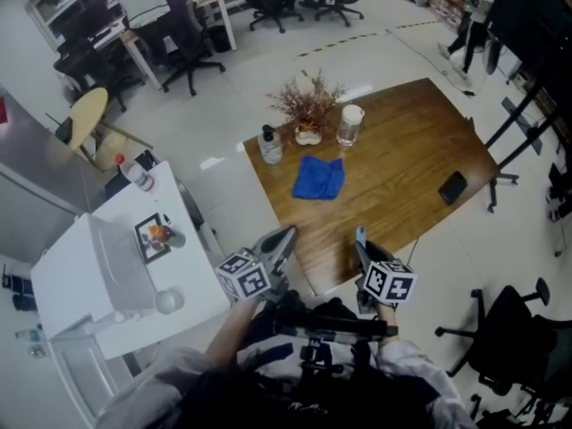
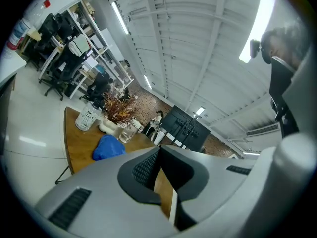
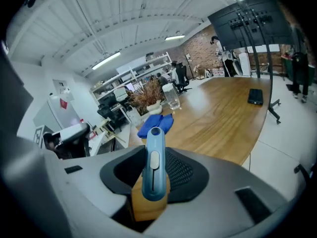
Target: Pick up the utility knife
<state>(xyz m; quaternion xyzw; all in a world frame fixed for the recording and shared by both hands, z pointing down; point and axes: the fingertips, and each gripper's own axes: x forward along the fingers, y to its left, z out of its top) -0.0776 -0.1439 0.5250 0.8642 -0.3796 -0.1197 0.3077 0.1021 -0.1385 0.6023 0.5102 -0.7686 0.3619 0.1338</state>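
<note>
Clamped in the right gripper (image 3: 151,178): the knife (image 3: 154,152), blue handle pinched between both pads, slider facing the camera, far end sticking out past the jaws. Held clear of the bench (image 1: 402,141), above its near edge. Alongside, the left gripper (image 2: 159,155), jaws pressed together on nothing, close to that same edge. Further out on the wood, a blue cloth (image 1: 318,178), crumpled. Behind it, in a row, a bottle (image 1: 270,146), a vase (image 1: 308,134) of dried twigs and a jar (image 1: 349,125), all upright. Off to the right, well apart from those, a dark phone (image 1: 452,187) lying flat. Beyond the bench, pale floor (image 1: 223,105) and black office chairs (image 1: 183,34) by desks.
</note>
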